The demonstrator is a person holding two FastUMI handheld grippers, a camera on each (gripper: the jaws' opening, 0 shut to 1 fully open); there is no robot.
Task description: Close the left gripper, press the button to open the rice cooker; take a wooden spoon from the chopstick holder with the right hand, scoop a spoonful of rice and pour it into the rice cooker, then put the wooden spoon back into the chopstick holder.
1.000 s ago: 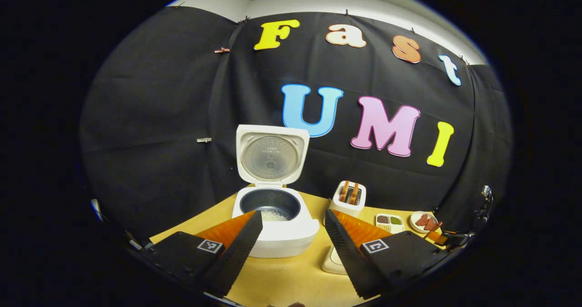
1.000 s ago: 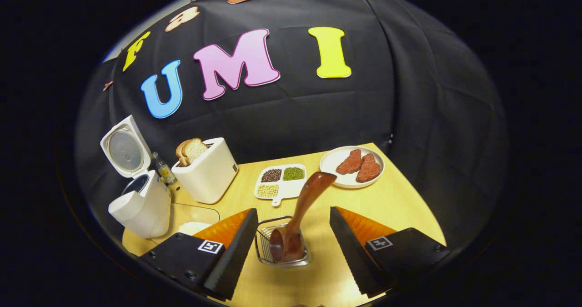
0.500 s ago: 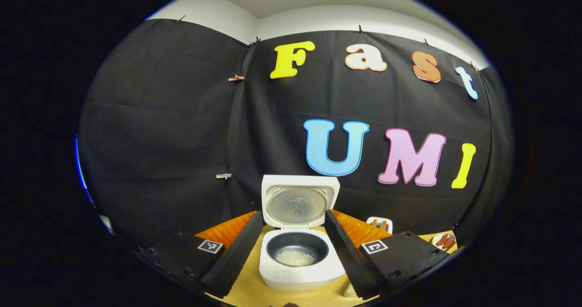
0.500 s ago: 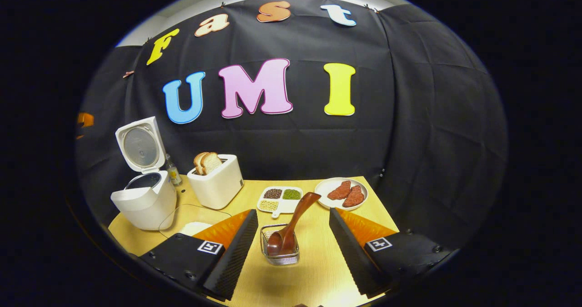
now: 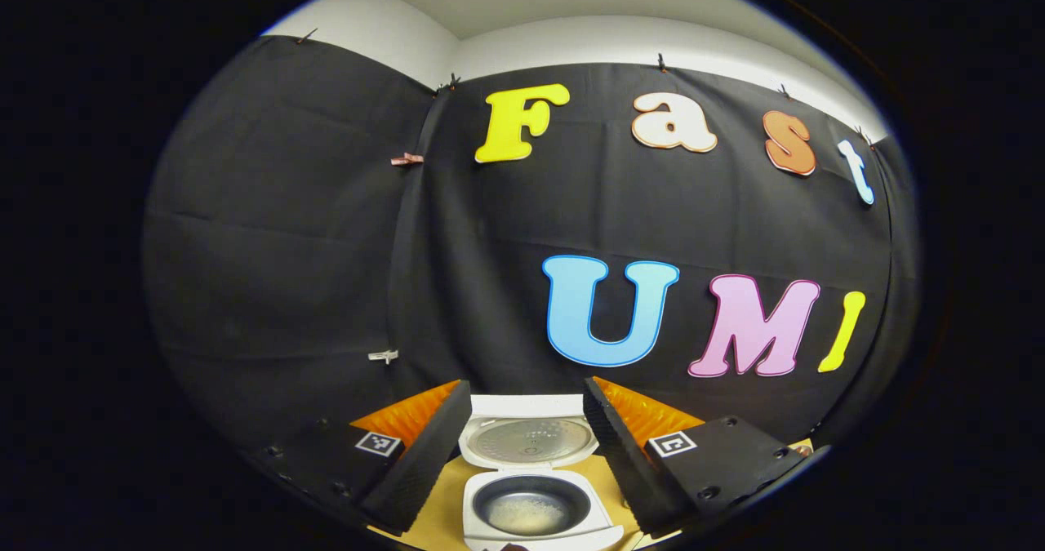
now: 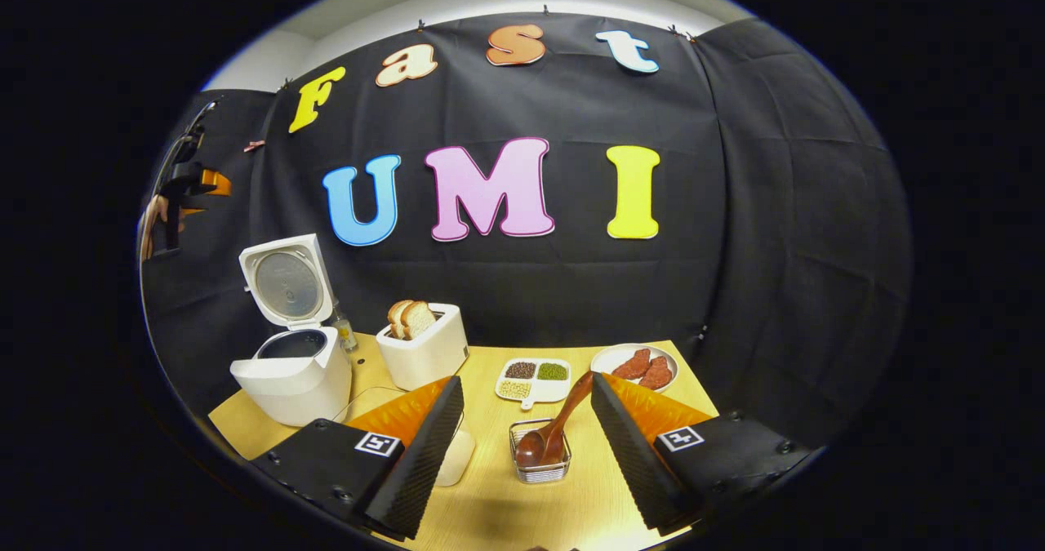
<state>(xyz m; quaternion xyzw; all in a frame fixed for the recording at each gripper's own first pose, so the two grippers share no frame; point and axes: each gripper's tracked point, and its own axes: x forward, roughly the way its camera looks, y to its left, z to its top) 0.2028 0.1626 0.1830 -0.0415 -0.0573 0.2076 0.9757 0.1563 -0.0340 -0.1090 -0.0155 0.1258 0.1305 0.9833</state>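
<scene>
While both grippers' fingers stand wide, wooden spoon (image 6: 553,428) leans handle-up rightward in chopstick holder (image 6: 540,468).

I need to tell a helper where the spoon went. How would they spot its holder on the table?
Start at the white rice cooker with its lid up, then look right past the toaster. The small wire basket stands nearer the front, with a wooden spoon leaning out. It is the only metal mesh thing there.

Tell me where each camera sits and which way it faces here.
Left gripper view: rides the left gripper, jaws apart, raised above the open rice cooker, facing the booth wall.
Right gripper view: rides the right gripper, jaws apart, facing the table, wooden spoon in its chopstick holder; a hand far left.
Shared: the rice cooker.
</scene>
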